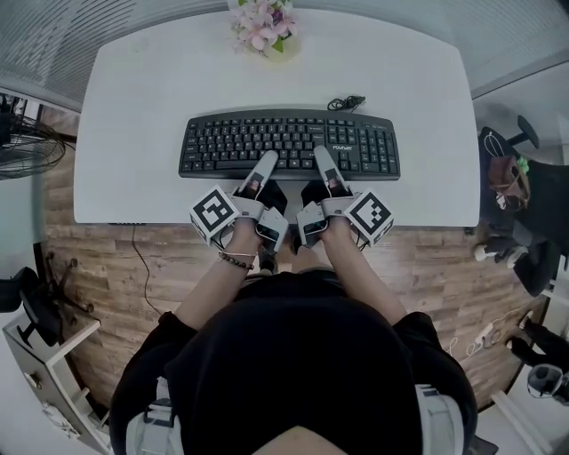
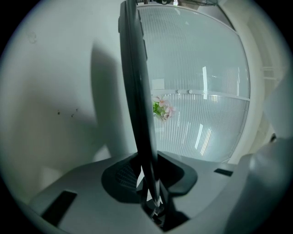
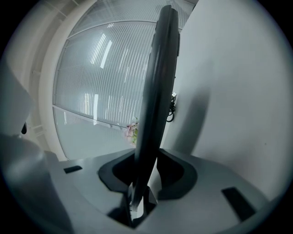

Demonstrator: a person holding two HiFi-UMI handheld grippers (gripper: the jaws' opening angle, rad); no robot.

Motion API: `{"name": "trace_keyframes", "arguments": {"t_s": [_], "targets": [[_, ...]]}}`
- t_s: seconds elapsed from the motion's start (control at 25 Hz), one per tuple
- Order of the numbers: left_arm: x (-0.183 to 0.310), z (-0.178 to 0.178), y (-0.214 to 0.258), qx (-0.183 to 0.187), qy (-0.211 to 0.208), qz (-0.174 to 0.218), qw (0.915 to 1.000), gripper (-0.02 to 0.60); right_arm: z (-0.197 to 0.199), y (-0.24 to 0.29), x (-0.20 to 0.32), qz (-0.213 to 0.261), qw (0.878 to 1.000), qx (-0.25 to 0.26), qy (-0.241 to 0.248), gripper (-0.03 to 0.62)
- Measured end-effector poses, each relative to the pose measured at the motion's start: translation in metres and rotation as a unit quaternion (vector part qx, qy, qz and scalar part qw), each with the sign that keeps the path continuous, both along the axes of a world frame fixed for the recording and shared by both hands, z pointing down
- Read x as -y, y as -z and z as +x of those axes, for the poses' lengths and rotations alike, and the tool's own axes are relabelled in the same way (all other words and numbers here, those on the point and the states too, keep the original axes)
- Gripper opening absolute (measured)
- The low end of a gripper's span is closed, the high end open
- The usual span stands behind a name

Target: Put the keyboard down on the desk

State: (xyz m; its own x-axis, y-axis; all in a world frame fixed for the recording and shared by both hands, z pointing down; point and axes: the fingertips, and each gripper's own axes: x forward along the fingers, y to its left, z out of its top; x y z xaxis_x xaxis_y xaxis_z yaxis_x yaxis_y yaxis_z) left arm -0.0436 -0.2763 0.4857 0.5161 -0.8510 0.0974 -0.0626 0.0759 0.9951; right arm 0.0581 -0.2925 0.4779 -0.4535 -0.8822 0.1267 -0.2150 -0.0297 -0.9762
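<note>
A black keyboard (image 1: 289, 142) lies level across the middle of the white desk (image 1: 142, 107), with its coiled cable (image 1: 345, 103) behind it. My left gripper (image 1: 267, 163) grips its near edge left of centre. My right gripper (image 1: 321, 158) grips the same edge right of centre. In the left gripper view the keyboard (image 2: 135, 91) runs edge-on between the jaws of the left gripper (image 2: 149, 170), and it throws a shadow on the desk (image 2: 46, 91). The right gripper view shows the keyboard (image 3: 158, 91) the same way, inside the right gripper (image 3: 146, 171). Whether it touches the desk I cannot tell.
A pot of pink flowers (image 1: 264, 25) stands at the desk's far edge, in front of a ribbed glass wall (image 2: 206, 105). A fan (image 1: 27, 147) stands on the wooden floor to the left, and bags and cables (image 1: 511, 178) lie to the right.
</note>
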Motion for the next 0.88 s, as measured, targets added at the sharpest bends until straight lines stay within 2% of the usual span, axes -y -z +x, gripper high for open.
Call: {"name": "trace_keyframes", "arguments": {"t_s": [0.16, 0.32, 0.48, 0.88], "targets": [[-0.006, 0.003, -0.002, -0.003, -0.001, -0.003, 1.0, 0.101, 0.003, -0.005, -0.007, -0.002, 1.0, -0.003, 0.0, 0.115], [-0.008, 0.008, 0.003, -0.031, 0.003, -0.003, 0.9995, 0.101, 0.003, -0.007, -0.011, -0.008, 1.0, -0.001, -0.001, 0.115], [-0.014, 0.004, -0.009, -0.001, -0.003, -0.011, 0.9999, 0.101, 0.004, -0.012, -0.015, -0.014, 1.0, -0.002, 0.0, 0.115], [-0.016, 0.003, -0.016, 0.011, -0.001, -0.017, 0.9998, 0.1, 0.003, -0.025, -0.017, -0.035, 0.999, 0.016, 0.001, 0.114]]}}
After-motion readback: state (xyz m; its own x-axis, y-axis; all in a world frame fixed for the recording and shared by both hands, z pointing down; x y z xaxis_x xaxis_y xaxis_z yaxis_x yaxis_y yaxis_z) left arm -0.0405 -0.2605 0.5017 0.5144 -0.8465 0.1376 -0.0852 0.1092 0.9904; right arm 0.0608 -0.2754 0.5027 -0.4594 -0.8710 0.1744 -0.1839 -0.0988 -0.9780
